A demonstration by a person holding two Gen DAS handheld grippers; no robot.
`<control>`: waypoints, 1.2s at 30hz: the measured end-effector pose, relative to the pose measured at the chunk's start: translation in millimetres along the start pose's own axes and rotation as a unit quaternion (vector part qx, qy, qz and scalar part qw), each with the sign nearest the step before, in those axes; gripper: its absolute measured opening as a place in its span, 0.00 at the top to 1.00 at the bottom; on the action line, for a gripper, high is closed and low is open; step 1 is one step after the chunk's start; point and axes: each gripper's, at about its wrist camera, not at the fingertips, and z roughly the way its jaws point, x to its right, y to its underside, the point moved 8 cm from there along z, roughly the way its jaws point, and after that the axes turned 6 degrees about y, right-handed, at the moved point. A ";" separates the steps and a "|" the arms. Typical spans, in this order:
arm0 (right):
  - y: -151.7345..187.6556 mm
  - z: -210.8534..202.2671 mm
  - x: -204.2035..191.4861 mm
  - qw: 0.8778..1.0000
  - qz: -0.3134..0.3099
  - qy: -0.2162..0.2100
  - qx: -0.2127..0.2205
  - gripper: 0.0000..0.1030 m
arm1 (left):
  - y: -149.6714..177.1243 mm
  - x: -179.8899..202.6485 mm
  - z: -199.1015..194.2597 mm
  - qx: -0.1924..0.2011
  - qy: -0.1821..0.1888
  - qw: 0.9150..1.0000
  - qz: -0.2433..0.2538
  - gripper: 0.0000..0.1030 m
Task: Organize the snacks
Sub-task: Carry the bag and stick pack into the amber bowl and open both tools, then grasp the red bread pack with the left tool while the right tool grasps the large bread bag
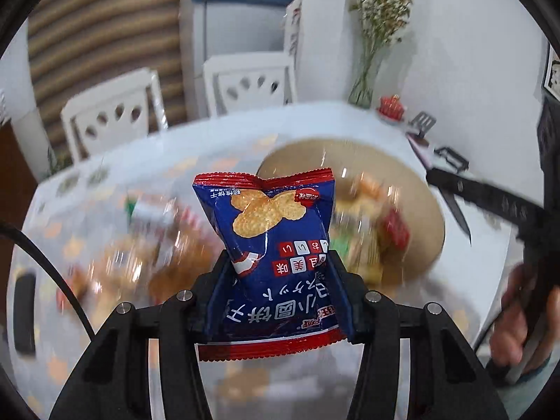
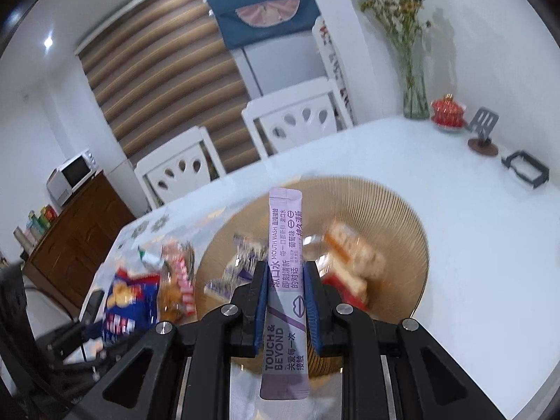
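Left gripper [image 1: 280, 273]: blue cracker packet [image 1: 273, 245] sits upright between the fingers [image 1: 218, 280], clamped across its lower half, sides pinched in; red crimped top edge stands clear above the fingertips, bottom seal hangs below them. Packet is held above the bench [image 1: 350, 122], over the gap between the loose snack pile [image 1: 140, 245] at the left and the tan ribbed plate [image 1: 420, 189] at the right. Everything below is motion-blurred.

Right gripper [image 2: 282, 280]: lilac mouthwash sachet [image 2: 285, 269] stands near upright, fingers [image 2: 313, 297] closed on its middle, narrow gap only as wide as the stick. Top end sticks well past the tips, bottom end below the pads. It's held over the near-left part of the plate [image 2: 402, 217], which already carries several wrapped snacks [image 2: 350, 259].

Room: bench surface right of and beyond the plate is bare white up to the far edge, where a vase [image 2: 416, 98], red lidded pot [image 2: 448, 110] and phone stand [image 2: 483, 129] sit. Left edge is crowded with loose packets [image 2: 147, 287].
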 end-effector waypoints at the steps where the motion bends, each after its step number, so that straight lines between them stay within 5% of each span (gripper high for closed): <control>1: -5.6 0.6 2.4 1.000 0.006 0.006 0.004 0.81 | -12.8 2.9 12.9 -0.009 0.015 1.000 0.009 0.52; 6: -30.2 19.8 18.2 0.998 0.047 0.031 0.003 0.81 | -51.4 14.5 53.1 0.000 0.031 0.999 0.023 0.50; 10: -42.5 40.8 15.8 0.999 0.040 0.021 -0.013 0.80 | -61.9 12.3 67.8 0.009 0.048 0.999 -0.011 0.30; 12: -39.6 46.9 20.2 0.998 0.042 0.027 -0.026 0.61 | -60.7 9.9 67.2 0.012 0.066 0.997 -0.028 0.30; 14: -33.9 45.4 26.7 0.998 0.046 0.035 -0.024 0.47 | -53.2 4.4 61.7 0.017 0.070 0.997 -0.034 0.30; 25: 3.6 17.7 2.7 0.999 0.005 0.020 -0.038 0.47 | -0.4 -29.3 13.1 0.021 0.061 0.995 -0.081 0.30; 36: 60.5 4.9 -110.9 0.991 -0.091 -0.071 -0.060 0.47 | 94.7 -120.0 -58.8 0.042 -0.025 0.986 -0.157 0.30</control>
